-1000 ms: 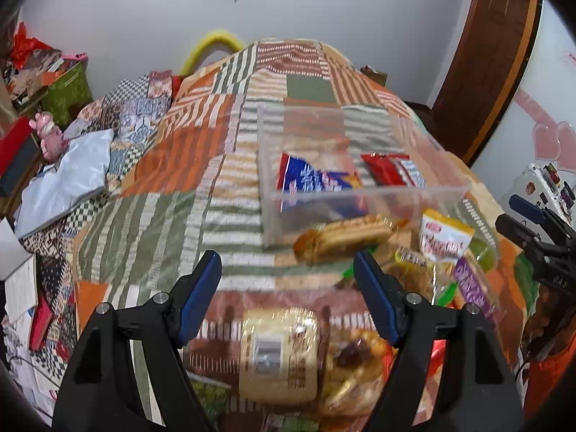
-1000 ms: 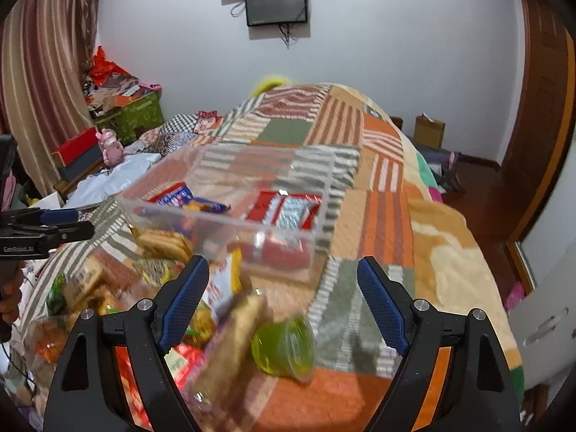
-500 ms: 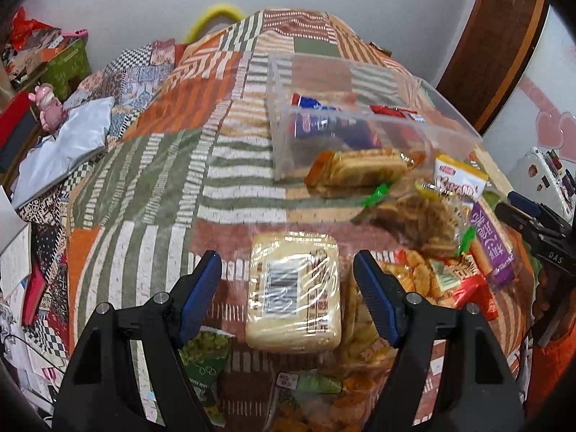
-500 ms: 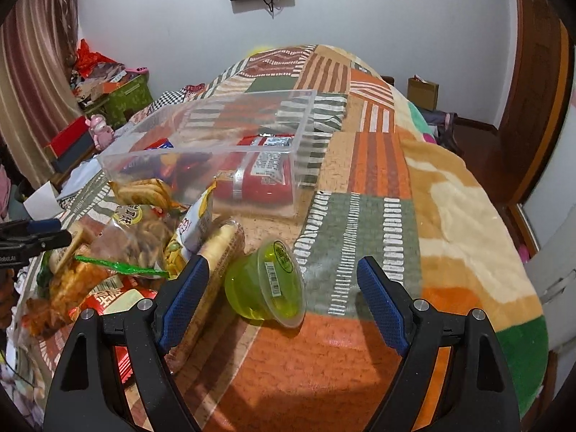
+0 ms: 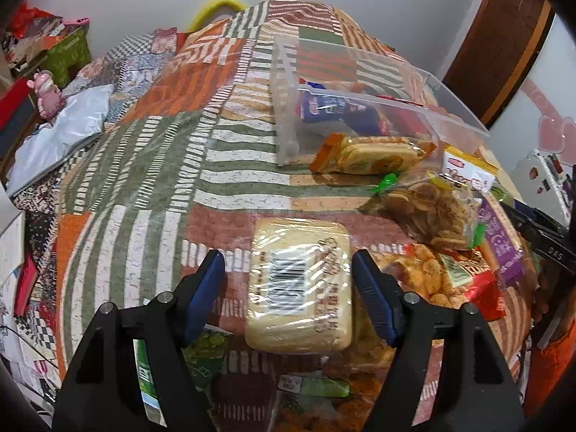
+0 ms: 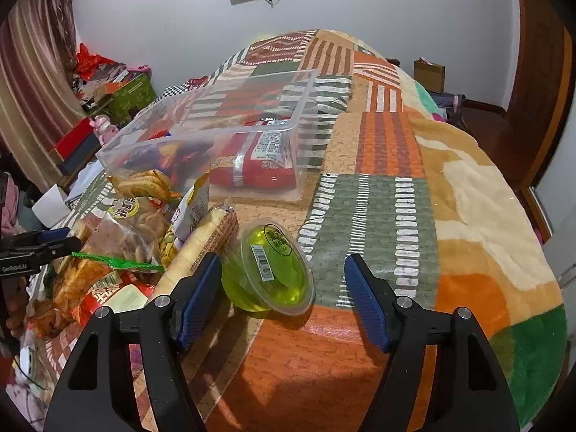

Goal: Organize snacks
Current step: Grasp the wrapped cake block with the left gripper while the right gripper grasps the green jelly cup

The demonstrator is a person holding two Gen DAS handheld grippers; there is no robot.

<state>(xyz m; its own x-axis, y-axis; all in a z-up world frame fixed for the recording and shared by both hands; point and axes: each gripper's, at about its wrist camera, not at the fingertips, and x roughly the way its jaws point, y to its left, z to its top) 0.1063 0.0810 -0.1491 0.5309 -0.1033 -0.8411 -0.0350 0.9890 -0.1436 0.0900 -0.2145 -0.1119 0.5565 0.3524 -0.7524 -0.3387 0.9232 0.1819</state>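
Observation:
A clear plastic bin [image 5: 284,90] [image 6: 201,140] sits on the patchwork bedspread, holding a blue packet [image 5: 324,108] and a red packet [image 6: 259,165]. Loose snacks lie in front of it. My left gripper [image 5: 288,280] is open, its jaws either side of a pale wrapped cake with a barcode [image 5: 298,288]. My right gripper [image 6: 282,284] is open around a green jelly cup [image 6: 270,270] lying tilted on the bed. A biscuit pack [image 5: 374,153] lies against the bin's near wall.
A bag of round crackers [image 5: 432,212], a purple packet [image 5: 500,241], a white-yellow packet [image 5: 468,172] and a long wafer pack [image 6: 205,244] crowd the snack pile. Green pea packets [image 5: 205,349] lie under my left gripper. Clutter and boxes [image 6: 118,86] stand beside the bed.
Both grippers have moved down and forward toward the bed. The wrapped cake now sits between the left jaws, and the jelly cup between the right jaws.

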